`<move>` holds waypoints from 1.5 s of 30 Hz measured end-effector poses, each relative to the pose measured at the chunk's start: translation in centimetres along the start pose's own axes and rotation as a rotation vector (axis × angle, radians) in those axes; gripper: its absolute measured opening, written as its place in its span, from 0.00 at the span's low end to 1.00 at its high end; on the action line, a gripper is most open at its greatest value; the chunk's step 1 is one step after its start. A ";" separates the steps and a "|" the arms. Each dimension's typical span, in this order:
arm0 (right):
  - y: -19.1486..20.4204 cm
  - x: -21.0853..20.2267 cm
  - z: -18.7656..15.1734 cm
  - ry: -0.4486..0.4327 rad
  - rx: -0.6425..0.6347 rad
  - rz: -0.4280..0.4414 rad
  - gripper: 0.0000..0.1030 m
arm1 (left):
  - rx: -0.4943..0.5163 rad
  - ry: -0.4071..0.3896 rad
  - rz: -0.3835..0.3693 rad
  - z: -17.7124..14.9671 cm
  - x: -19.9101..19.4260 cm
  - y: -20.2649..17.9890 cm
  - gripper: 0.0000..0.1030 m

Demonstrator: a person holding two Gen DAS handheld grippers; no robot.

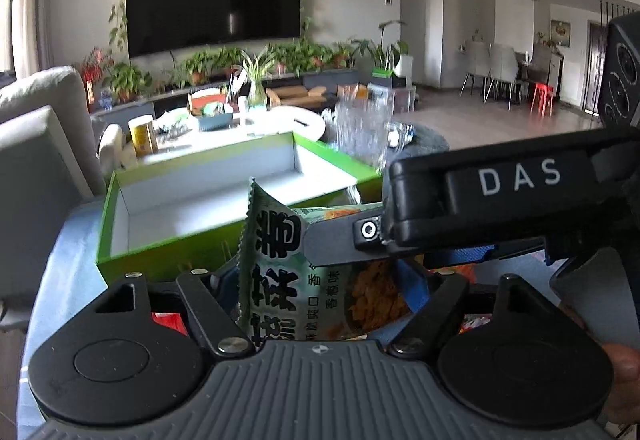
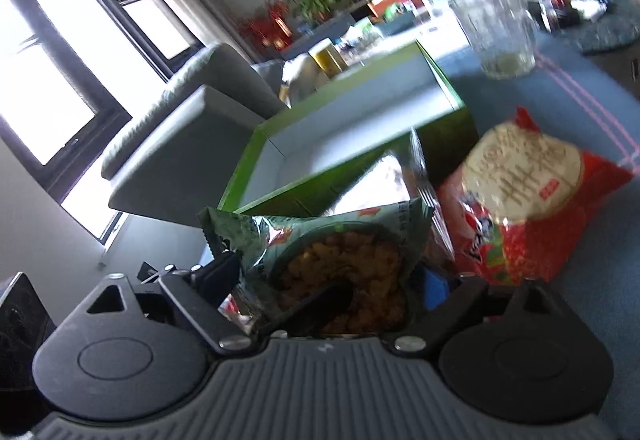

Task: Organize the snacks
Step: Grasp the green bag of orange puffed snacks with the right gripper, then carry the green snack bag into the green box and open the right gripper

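Note:
A green snack packet (image 1: 272,240) stands upright just in front of an open green box (image 1: 168,244). It sits between the fingers of my left gripper (image 1: 316,280); their tips are hidden behind it, so a squeeze cannot be judged. My right gripper (image 1: 316,244) reaches in from the right, one grey finger pressed flat across the packet's face. In the right wrist view the same packet (image 2: 332,236) fills the right gripper (image 2: 332,280), which is shut on it. The box (image 2: 288,199) lies right behind, its white inside bare.
A red snack packet (image 2: 532,224) lies on the blue tablecloth (image 2: 580,99) to the right, with a silver packet (image 2: 372,183) leaning on the box. Behind the box stands a glass mug (image 1: 360,127). A grey sofa (image 1: 40,143) is on the left.

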State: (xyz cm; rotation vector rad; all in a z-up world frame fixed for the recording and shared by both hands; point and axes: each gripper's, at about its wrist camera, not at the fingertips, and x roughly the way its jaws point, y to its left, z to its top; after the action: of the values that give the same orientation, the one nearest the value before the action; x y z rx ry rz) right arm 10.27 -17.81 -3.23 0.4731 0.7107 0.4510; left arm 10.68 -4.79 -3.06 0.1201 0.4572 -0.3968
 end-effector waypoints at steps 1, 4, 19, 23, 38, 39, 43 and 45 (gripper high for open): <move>0.2 -0.4 0.1 -0.016 -0.013 0.002 0.61 | 0.002 -0.015 0.000 0.2 -0.5 0.0 0.71; 1.0 -1.6 0.2 -0.059 -0.055 0.009 0.61 | 0.003 -0.055 0.000 0.8 -1.7 0.0 0.70; 5.2 0.1 4.9 -0.109 -0.208 0.047 0.61 | -0.082 -0.114 0.080 4.5 -2.3 3.4 0.70; 5.4 1.5 6.1 -0.117 -0.200 0.058 0.61 | -0.103 -0.121 0.106 5.6 -1.1 4.8 0.70; 4.7 7.7 9.0 -0.053 -0.201 0.038 0.61 | -0.171 -0.028 0.124 5.7 5.3 9.1 0.70; 4.5 8.1 9.0 -0.043 -0.201 0.033 0.61 | -0.174 -0.018 0.124 5.5 5.7 9.2 0.70; 3.9 10.0 8.9 -0.003 -0.190 0.023 0.61 | -0.198 0.024 0.123 4.7 7.0 10.1 0.70; 3.6 10.8 8.7 0.021 -0.186 0.019 0.61 | -0.211 0.043 0.122 4.5 7.6 10.6 0.70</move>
State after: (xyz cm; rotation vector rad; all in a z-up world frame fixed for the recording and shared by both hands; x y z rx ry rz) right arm 22.86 -11.29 -0.93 0.3009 0.6774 0.5354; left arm 23.01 1.42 -2.25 -0.0482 0.5285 -0.2251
